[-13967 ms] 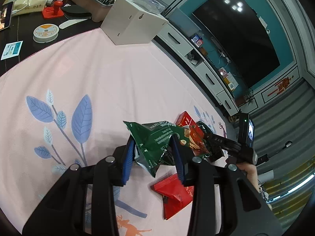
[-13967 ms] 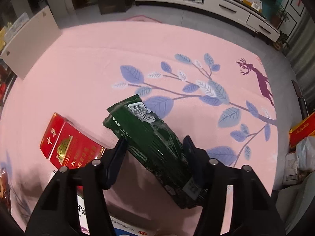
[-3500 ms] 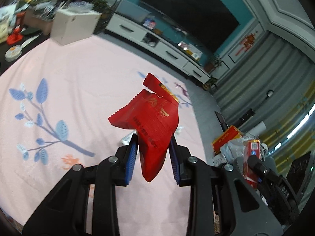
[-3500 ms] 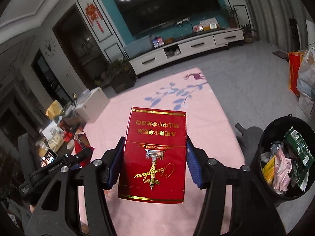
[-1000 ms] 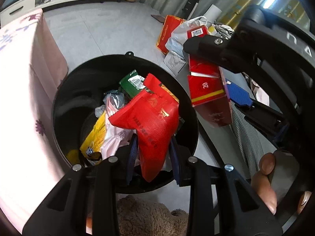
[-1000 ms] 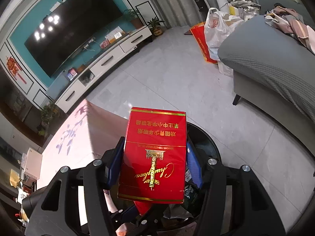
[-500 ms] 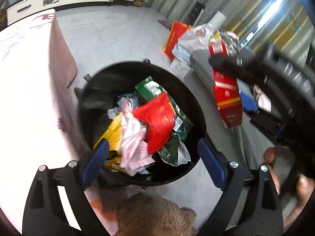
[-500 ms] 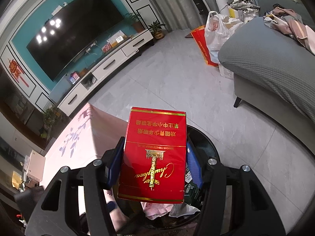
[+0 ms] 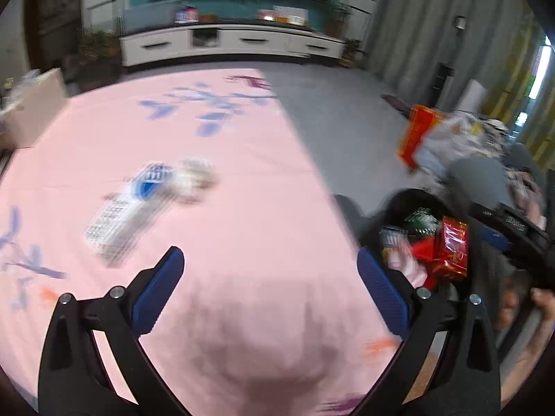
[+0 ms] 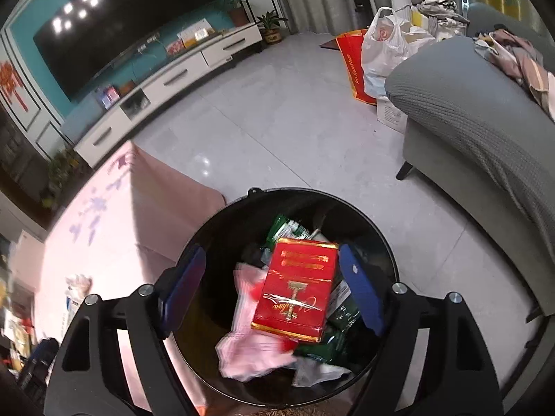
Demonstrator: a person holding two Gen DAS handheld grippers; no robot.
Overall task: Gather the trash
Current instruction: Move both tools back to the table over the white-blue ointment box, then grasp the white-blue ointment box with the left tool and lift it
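My right gripper (image 10: 272,287) hangs over the black bin (image 10: 239,222), its jaws opening. The red box (image 10: 295,291) has left the blue pads (image 10: 360,287) and lies tilted on the pink, green and white wrappers in the bin. My left gripper (image 9: 270,287) is over the pink tablecloth (image 9: 260,208), jaws opening to wide, nothing between them. In this blurred view a white and blue packet (image 9: 131,208) and a crumpled wrapper (image 9: 196,176) lie on the cloth ahead. The bin (image 9: 409,194) with the red box (image 9: 452,249) shows at the right.
A grey sofa (image 10: 485,121) stands right of the bin, with a white plastic bag (image 10: 385,45) and a red bag (image 10: 353,62) beyond it. The pink-clothed table (image 10: 104,228) borders the bin's left. A white TV cabinet (image 10: 166,79) lines the far wall. A hand (image 9: 541,298) holds the right gripper.
The left gripper opened, dropped the red wrapper into the bin, then swung left over the table. The right gripper opened and the red box fell into the bin.
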